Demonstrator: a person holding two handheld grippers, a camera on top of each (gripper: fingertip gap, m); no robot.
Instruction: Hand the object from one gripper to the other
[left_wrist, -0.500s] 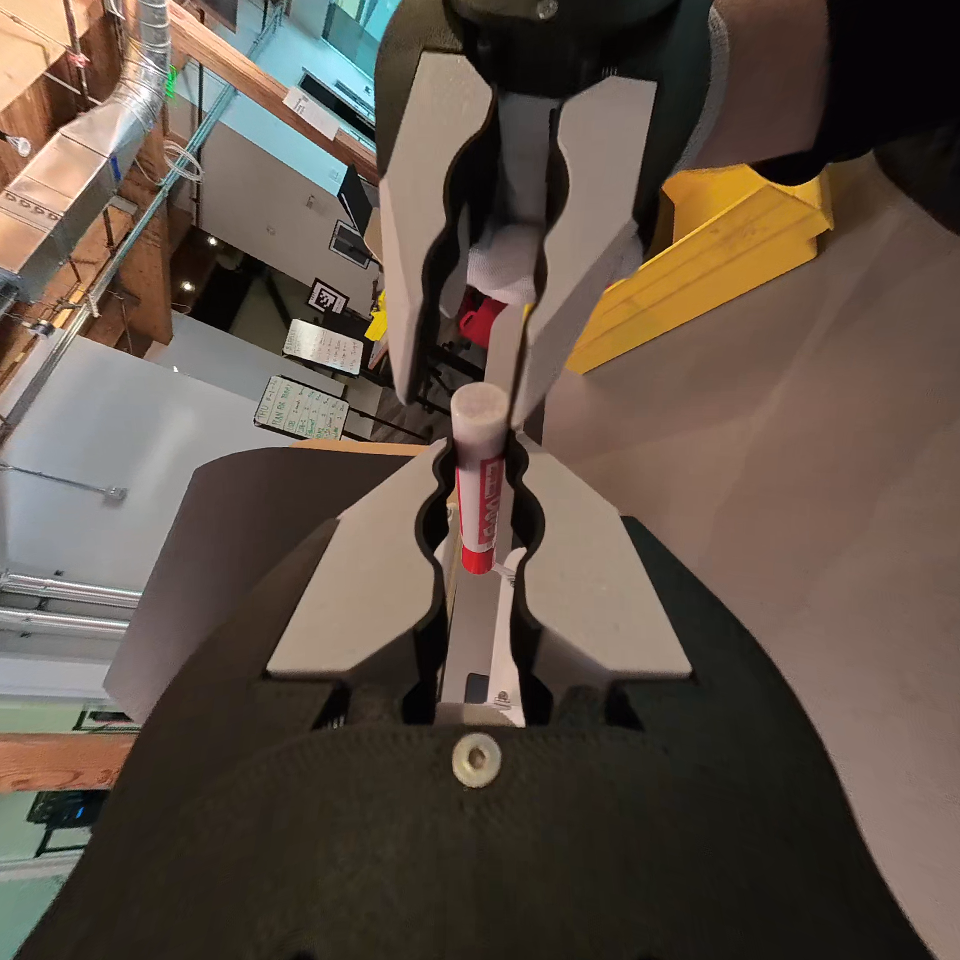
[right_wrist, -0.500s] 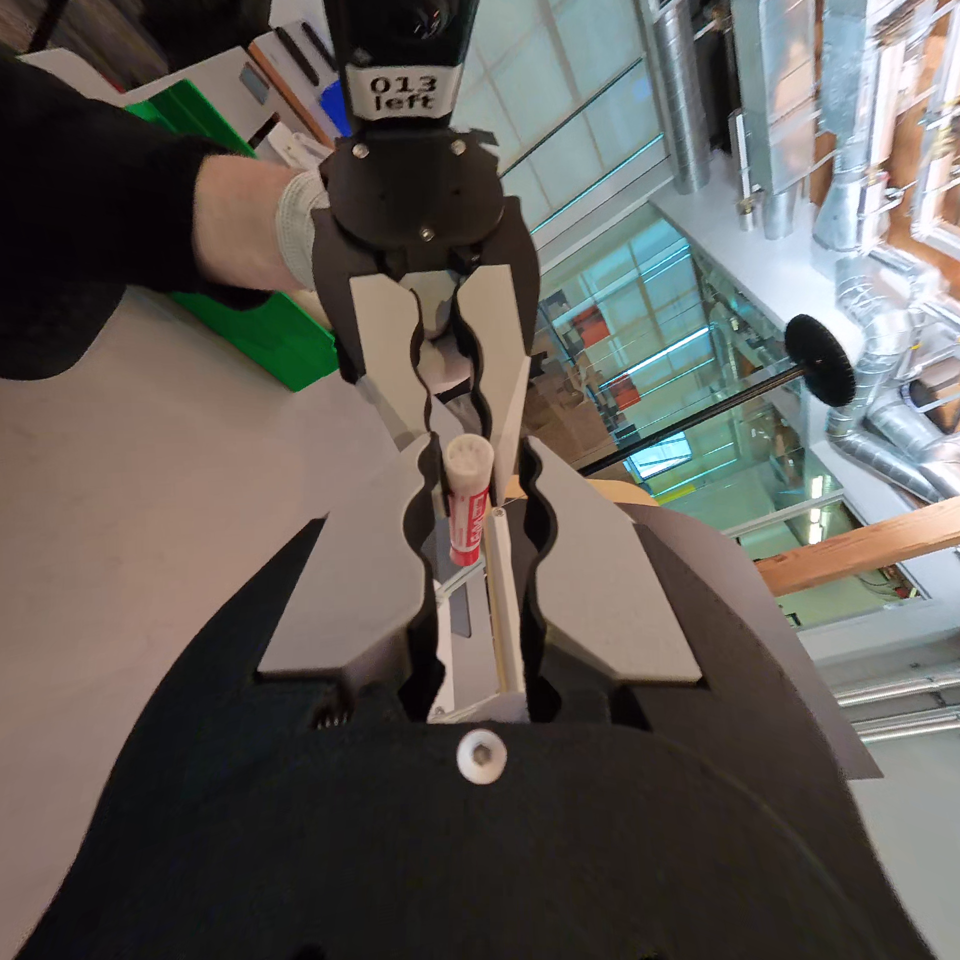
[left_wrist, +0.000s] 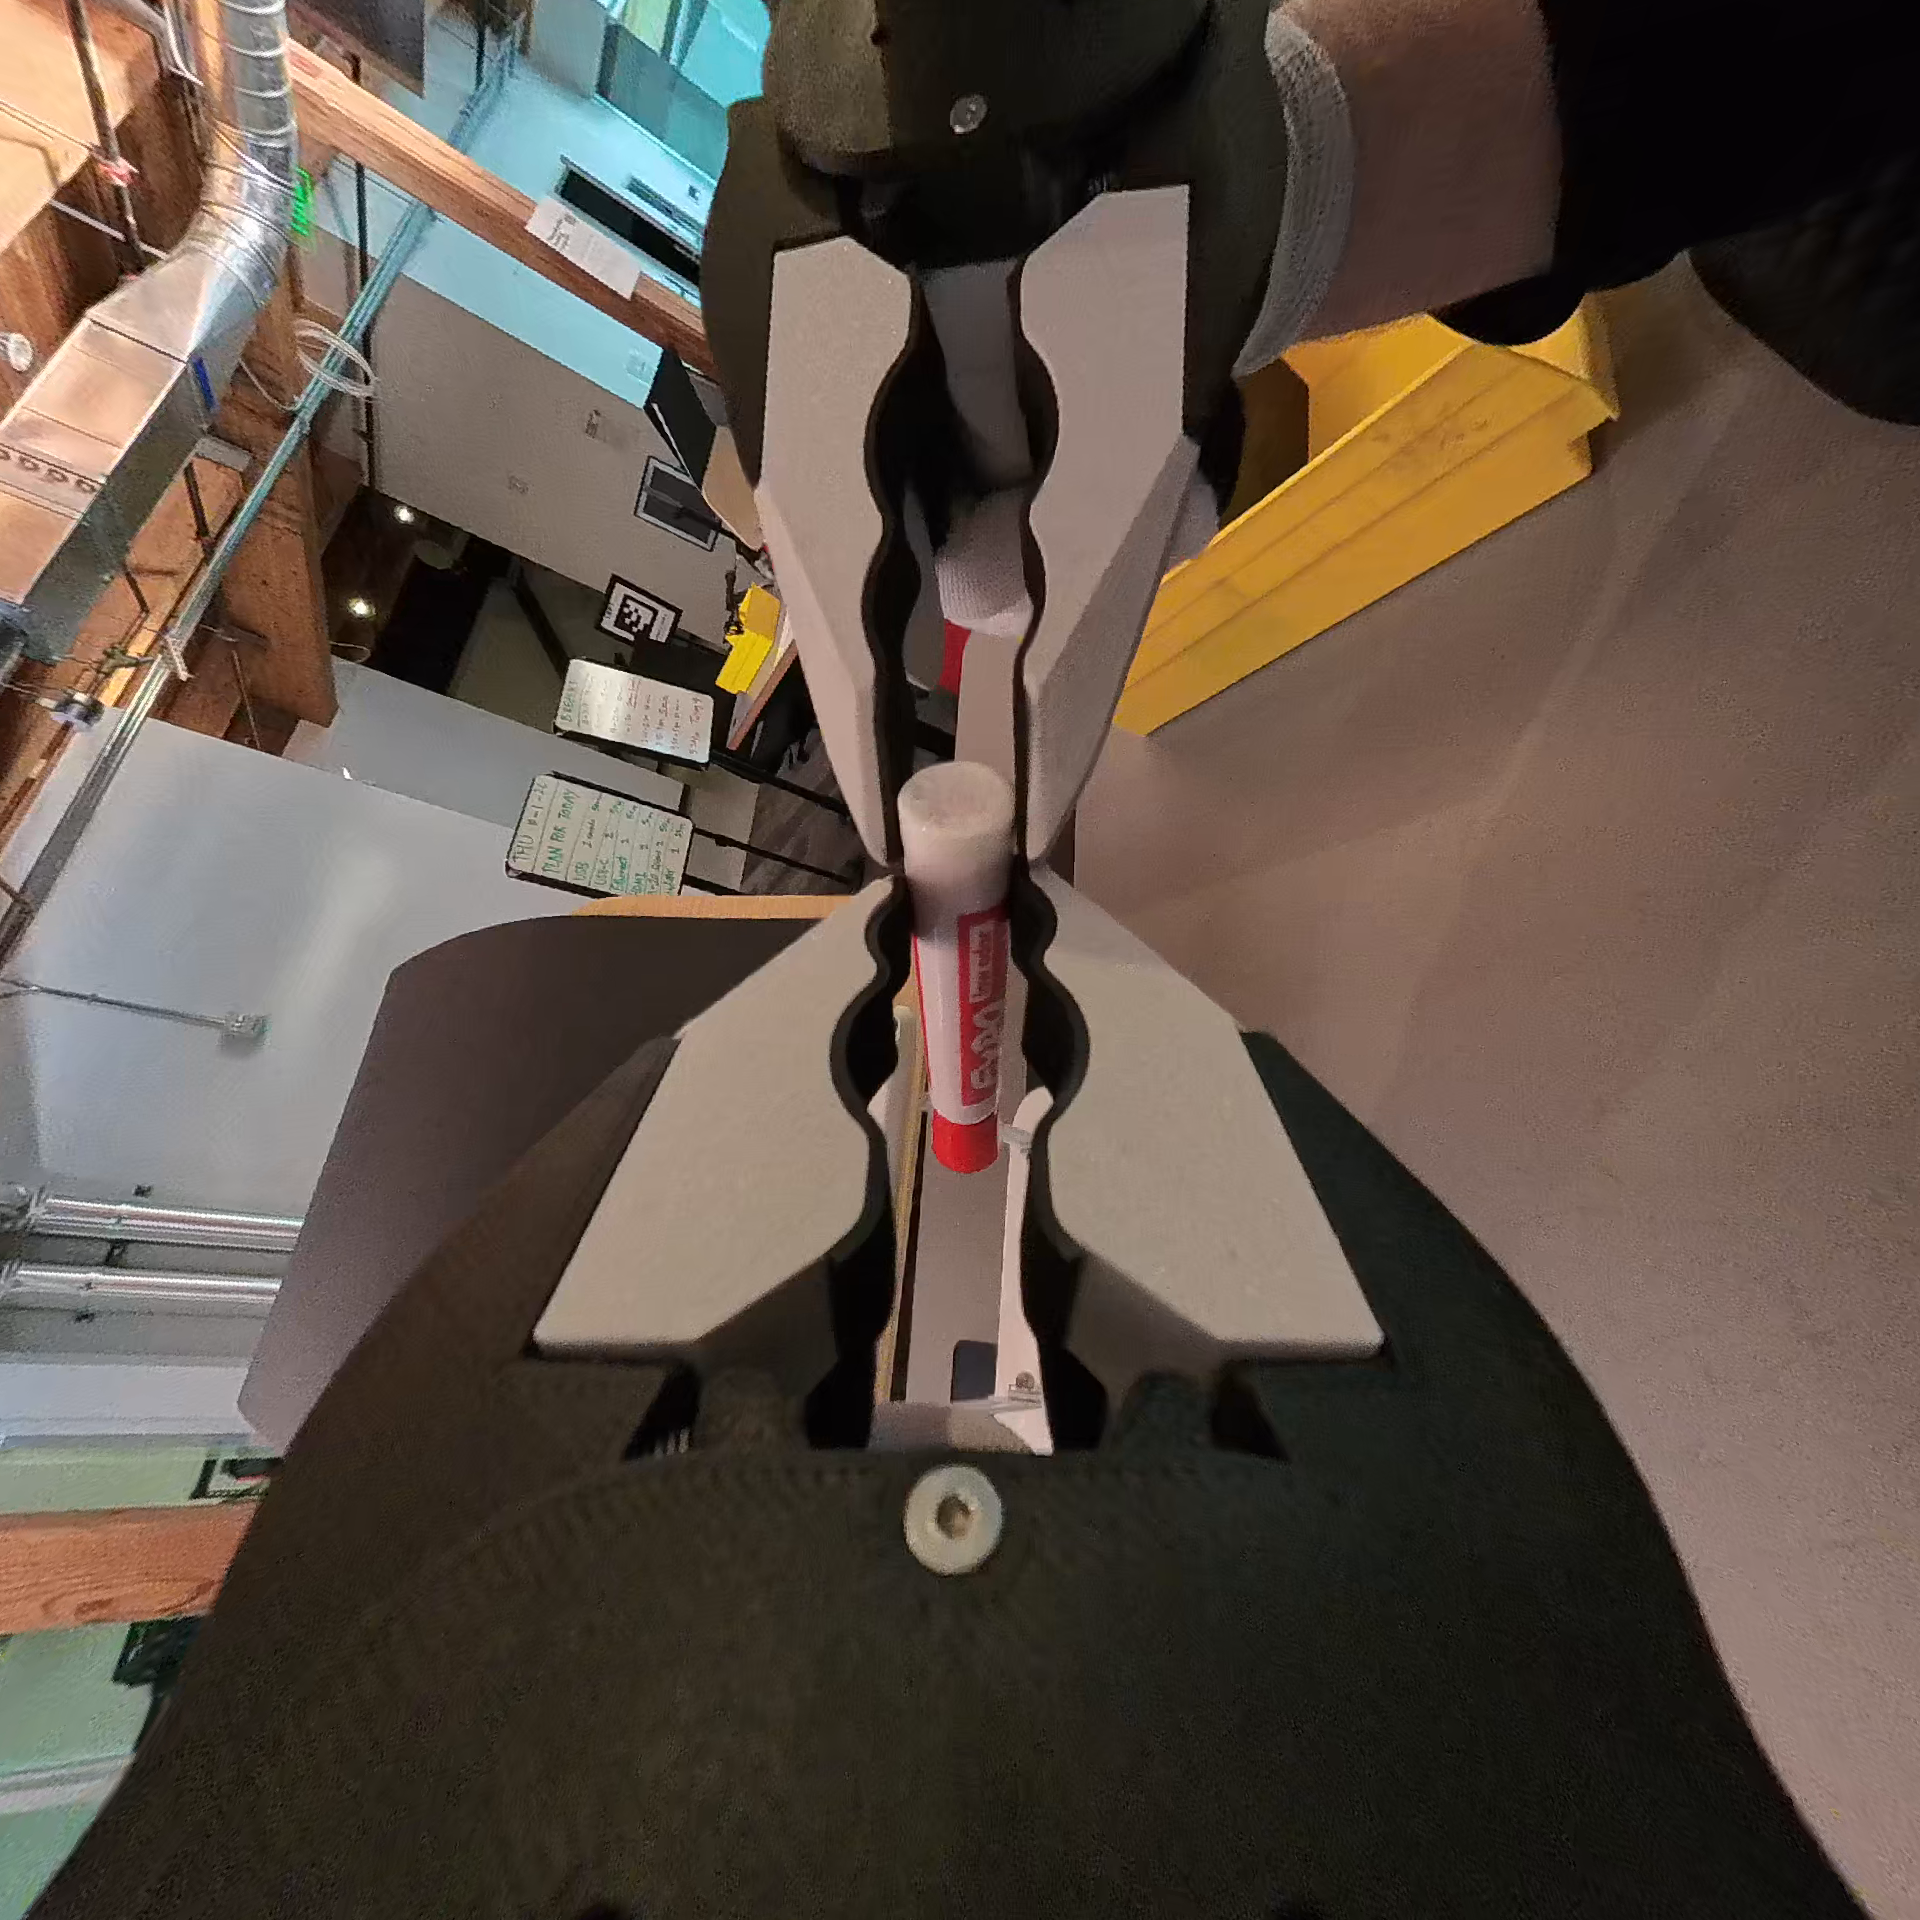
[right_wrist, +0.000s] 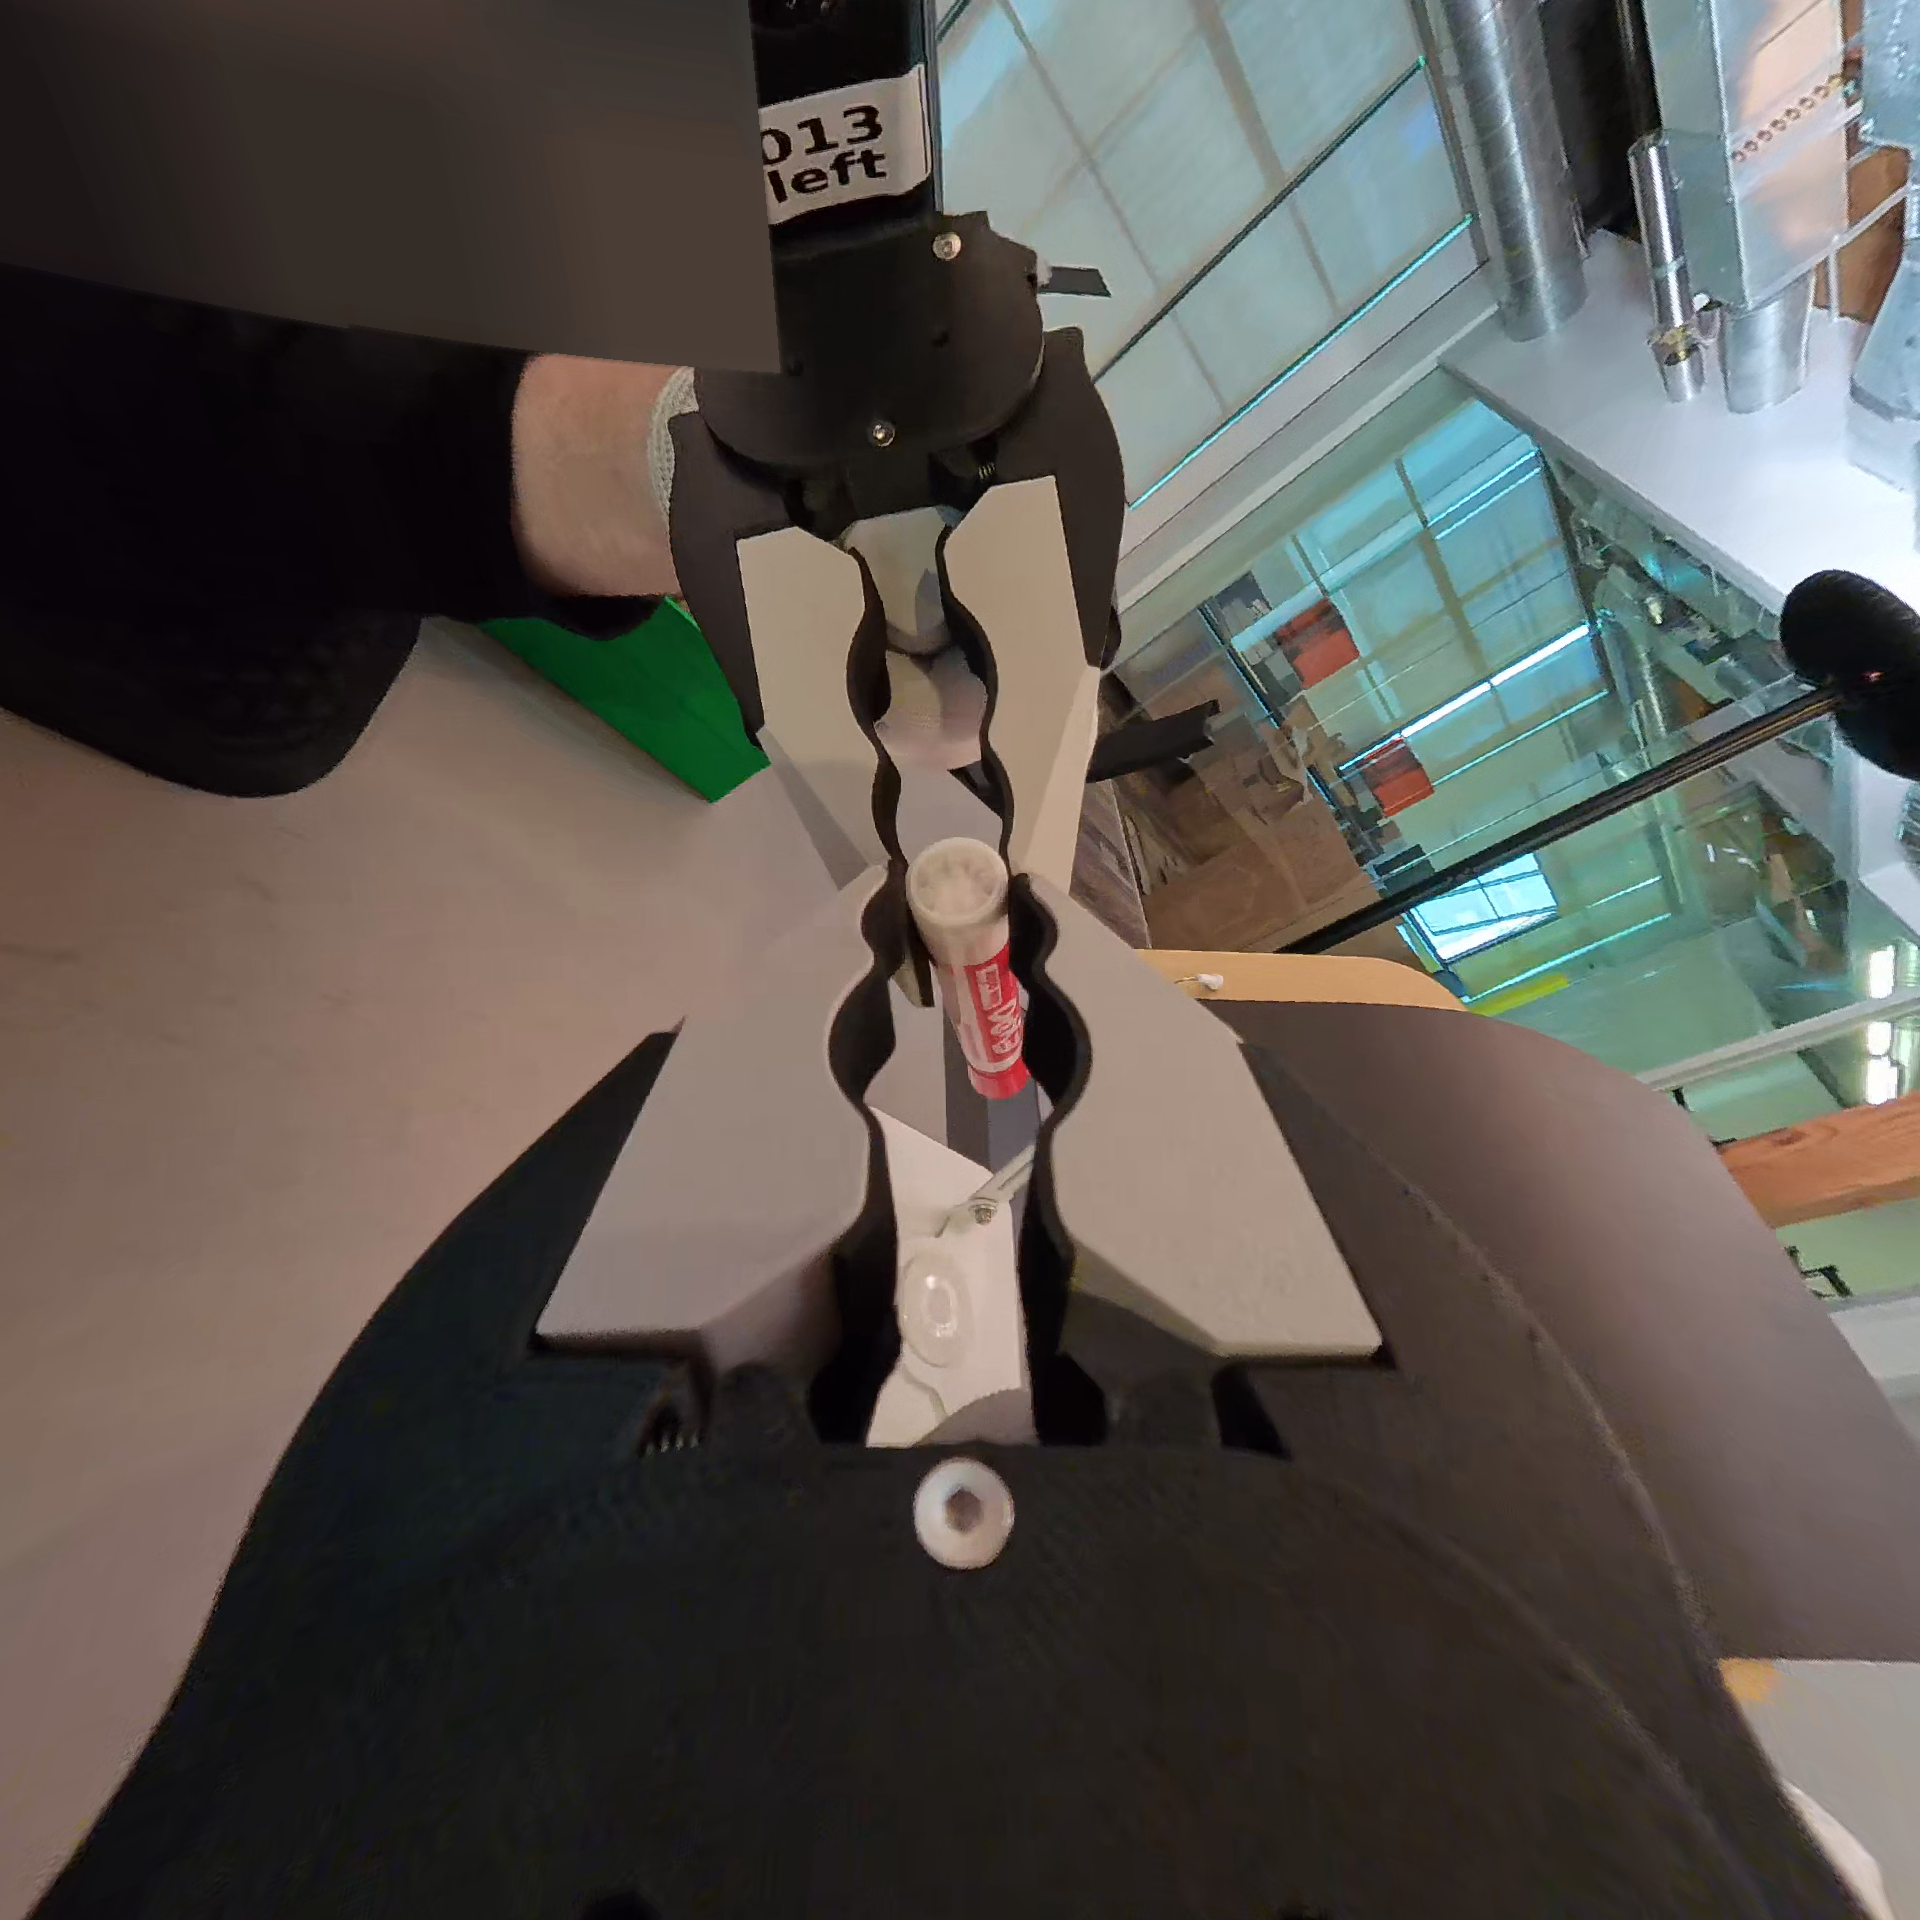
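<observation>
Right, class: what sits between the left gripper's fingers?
A marker sits in the left gripper: white end and red end show. Its contact with the fingers is hidden.

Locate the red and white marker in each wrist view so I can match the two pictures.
Left wrist view: marker at centre, white end up, between the tips of the left gripper, under the right gripper.
Right wrist view: marker at centre, leaning slightly, white end up, between this gripper's tips.
Shared landmark: the opposing gripper tips meeting just above the marker's white end.
</observation>
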